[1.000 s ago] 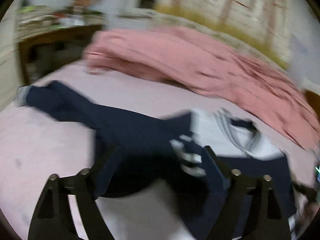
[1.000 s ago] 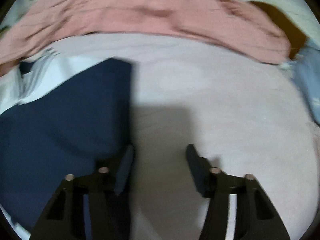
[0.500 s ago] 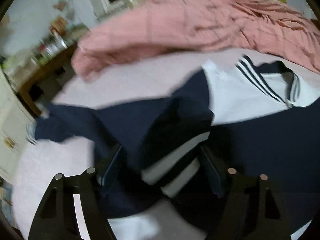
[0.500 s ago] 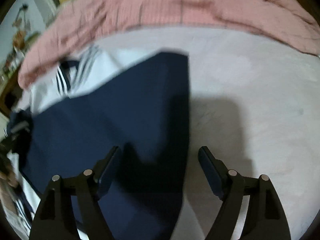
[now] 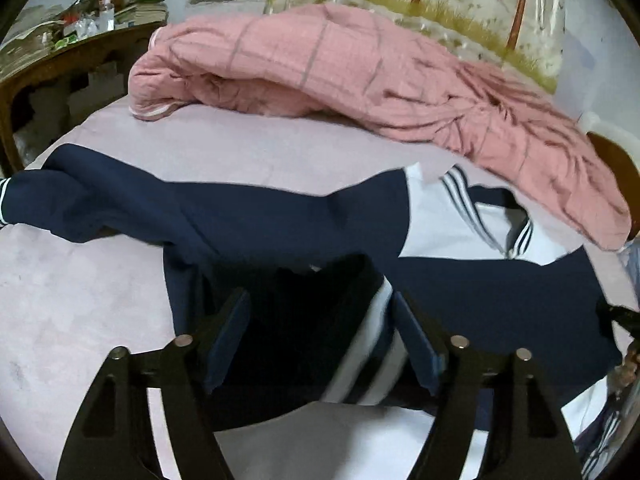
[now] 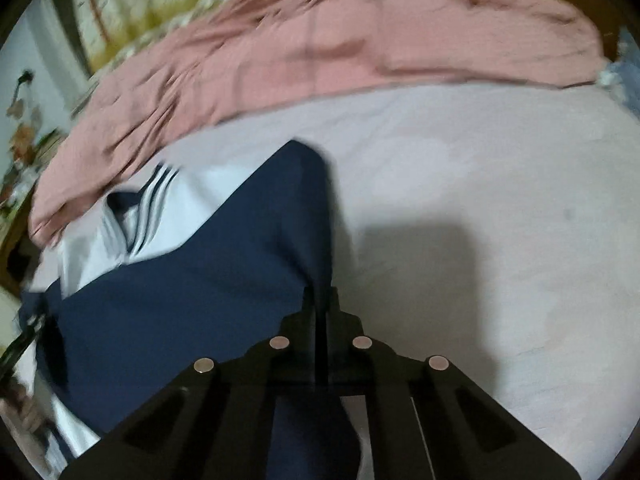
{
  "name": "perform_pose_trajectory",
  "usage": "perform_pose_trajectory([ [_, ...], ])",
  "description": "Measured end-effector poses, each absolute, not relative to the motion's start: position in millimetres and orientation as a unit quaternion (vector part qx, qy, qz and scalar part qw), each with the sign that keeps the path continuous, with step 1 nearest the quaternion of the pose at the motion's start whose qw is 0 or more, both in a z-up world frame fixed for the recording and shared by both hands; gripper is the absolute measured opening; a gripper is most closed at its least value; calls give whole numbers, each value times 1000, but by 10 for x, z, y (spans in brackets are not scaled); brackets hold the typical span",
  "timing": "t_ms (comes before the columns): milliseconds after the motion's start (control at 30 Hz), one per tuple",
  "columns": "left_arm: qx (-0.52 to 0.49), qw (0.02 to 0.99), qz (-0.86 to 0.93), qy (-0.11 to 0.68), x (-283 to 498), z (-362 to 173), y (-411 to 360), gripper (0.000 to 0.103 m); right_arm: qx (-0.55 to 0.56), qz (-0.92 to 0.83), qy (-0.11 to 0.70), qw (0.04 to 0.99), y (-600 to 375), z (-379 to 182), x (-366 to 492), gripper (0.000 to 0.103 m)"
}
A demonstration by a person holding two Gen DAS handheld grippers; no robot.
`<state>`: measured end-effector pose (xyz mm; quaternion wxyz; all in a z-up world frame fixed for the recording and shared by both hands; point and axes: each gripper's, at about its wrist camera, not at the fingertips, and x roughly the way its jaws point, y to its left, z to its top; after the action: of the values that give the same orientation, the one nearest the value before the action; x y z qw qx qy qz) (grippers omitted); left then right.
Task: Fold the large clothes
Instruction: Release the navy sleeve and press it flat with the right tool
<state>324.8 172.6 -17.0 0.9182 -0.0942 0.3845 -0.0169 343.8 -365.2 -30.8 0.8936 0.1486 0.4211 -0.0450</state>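
Note:
A navy jacket (image 5: 280, 216) with a white yoke and striped collar lies spread on the bed, one sleeve stretched out to the left. My left gripper (image 5: 320, 300) hovers low over its near part, jaws wide, with dark cloth and a white striped hem between the pads but not pinched. In the right wrist view the jacket (image 6: 180, 300) fills the left half. My right gripper (image 6: 320, 292) is shut on the jacket's right edge, and a navy fold rises from between its fingertips.
A rumpled pink blanket (image 5: 360, 64) (image 6: 320, 40) lies across the far side of the bed. The pale lilac sheet (image 5: 80, 300) (image 6: 500, 220) shows bare on either side of the jacket. A cluttered wooden desk (image 5: 60, 60) stands at the far left.
My right gripper stood open around the jacket's edge and has now shut on it. My left gripper has come lower over the striped hem, its jaws still wide.

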Motion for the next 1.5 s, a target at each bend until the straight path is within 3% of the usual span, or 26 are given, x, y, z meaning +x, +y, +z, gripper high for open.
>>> perform_pose_trajectory([
  [200,-73,915,-6,397,3319,-224,1590,88,127,-78,451,880,-3687,-485,3524,3],
  [267,-79,906,20,416,3369,-332,1610,103,101,-90,446,885,-3630,-439,3526,3],
  [333,-71,899,57,428,3419,-445,1599,103,80,-97,457,881,-3625,-451,3510,5],
  [400,-54,893,62,442,3454,-504,1565,90,77,-97,465,877,-3652,-430,3480,11],
  [467,-56,899,49,431,3402,-436,1558,57,103,-88,453,881,-3738,-333,3391,23],
  [500,-44,904,58,421,3352,-368,1554,49,114,-83,445,885,-3749,-276,3354,28],
  [533,-28,907,71,413,3302,-324,1552,36,124,-75,436,888,-3766,-216,3327,44],
  [567,-8,910,97,404,3255,-275,1551,36,132,-66,429,891,-3777,-141,3281,61],
  [600,12,912,128,389,3216,-247,1550,36,137,-58,420,895,-3767,-59,3232,66],
  [700,22,904,132,407,3287,-394,1589,32,97,-8,430,898,-3539,96,3131,68],
  [733,9,901,114,419,3327,-449,1627,20,83,14,442,893,-3439,110,3114,68],
  [800,-6,898,93,430,3358,-495,1663,16,77,63,466,879,-3234,83,3116,68],
  [833,-9,900,92,427,3348,-480,1670,14,79,79,478,871,-3153,29,3150,59],
  [867,-10,902,90,423,3335,-458,1677,13,77,85,489,865,-3105,-24,3190,43],
  [933,-10,901,89,424,3329,-459,1691,13,46,65,534,841,-2980,-265,3296,33],
  [1033,-5,895,93,436,3347,-508,1679,13,-8,22,565,825,-2847,-563,3397,32],
  [1300,-33,902,83,422,3310,-466,1763,19,36,11,557,830,-3089,-539,3436,27],
  [1400,-60,922,70,377,3190,-227,1851,31,29,-6,543,839,-3069,-455,3429,27],
  [1467,-91,930,63,351,3096,-14,1975,62,20,-32,516,856,-3077,-321,3398,31],
  [1500,-101,929,63,351,3078,106,2061,65,16,-43,505,862,-3082,-269,3407,33],
])
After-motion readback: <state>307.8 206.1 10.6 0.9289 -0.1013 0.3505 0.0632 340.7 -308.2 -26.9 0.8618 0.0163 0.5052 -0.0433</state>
